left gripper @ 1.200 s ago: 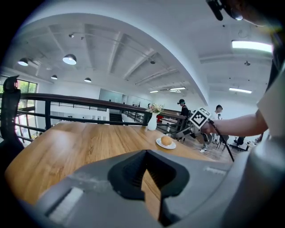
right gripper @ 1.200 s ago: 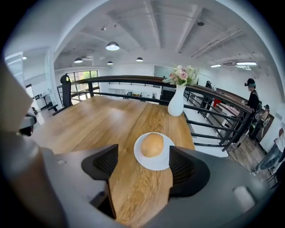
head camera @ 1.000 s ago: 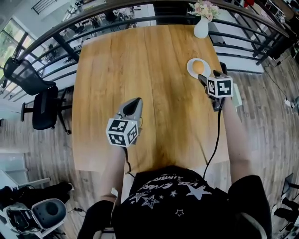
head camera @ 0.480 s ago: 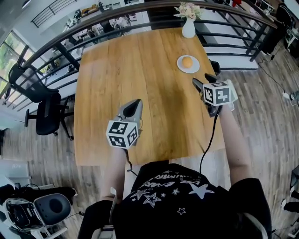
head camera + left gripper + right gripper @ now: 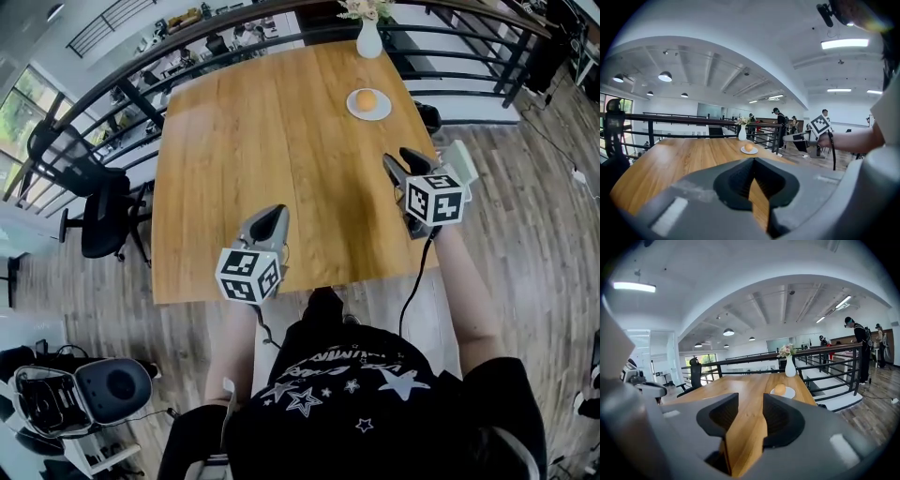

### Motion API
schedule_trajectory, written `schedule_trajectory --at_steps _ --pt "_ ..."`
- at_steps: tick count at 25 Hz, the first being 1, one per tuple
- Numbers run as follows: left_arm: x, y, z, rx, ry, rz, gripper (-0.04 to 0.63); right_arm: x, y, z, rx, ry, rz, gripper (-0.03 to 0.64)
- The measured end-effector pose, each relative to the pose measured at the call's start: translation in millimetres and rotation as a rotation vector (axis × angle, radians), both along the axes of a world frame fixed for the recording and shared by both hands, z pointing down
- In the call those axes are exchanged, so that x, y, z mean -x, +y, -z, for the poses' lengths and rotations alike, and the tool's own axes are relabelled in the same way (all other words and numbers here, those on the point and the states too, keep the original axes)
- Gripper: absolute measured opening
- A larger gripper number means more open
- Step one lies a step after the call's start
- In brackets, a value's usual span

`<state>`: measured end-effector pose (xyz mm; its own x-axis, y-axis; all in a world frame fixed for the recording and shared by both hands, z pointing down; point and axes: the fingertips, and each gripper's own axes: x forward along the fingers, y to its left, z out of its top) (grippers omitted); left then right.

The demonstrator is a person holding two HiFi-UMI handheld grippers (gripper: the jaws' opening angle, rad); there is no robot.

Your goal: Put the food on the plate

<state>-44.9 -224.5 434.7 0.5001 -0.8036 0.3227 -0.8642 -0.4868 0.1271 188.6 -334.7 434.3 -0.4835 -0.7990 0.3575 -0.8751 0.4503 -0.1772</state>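
Observation:
An orange round piece of food (image 5: 367,99) lies on a small white plate (image 5: 354,110) at the far right of the wooden table (image 5: 253,141). Both also show in the right gripper view, food (image 5: 780,389) on plate (image 5: 789,393), and small in the left gripper view, food (image 5: 748,146). My right gripper (image 5: 397,162) hovers over the table's right edge, well short of the plate. Its jaws (image 5: 750,401) stand apart with nothing between them and have just been closing. My left gripper (image 5: 266,223) is over the near edge, its empty tips (image 5: 753,161) touching.
A white vase of flowers (image 5: 368,37) stands behind the plate at the far edge. A dark railing (image 5: 234,42) runs around the table's far side. Office chairs (image 5: 94,216) stand to the left on the wooden floor. People stand far off in the background.
Both grippers have pulled back from the middle of the table toward its near edge. The right one has left the plate behind, and its jaws have narrowed.

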Motion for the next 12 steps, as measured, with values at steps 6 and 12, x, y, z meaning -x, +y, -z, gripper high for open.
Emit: schedule_trajectory --at_steps 6,12 --pt "-1 55 -4 0.022 -0.02 0.039 0.0 4 46 10 -0.077 -0.149 -0.008 0.14" --pt "0 82 -8 0.051 -0.023 0.066 0.0 8 76 -7 -0.022 -0.17 -0.004 0.057"
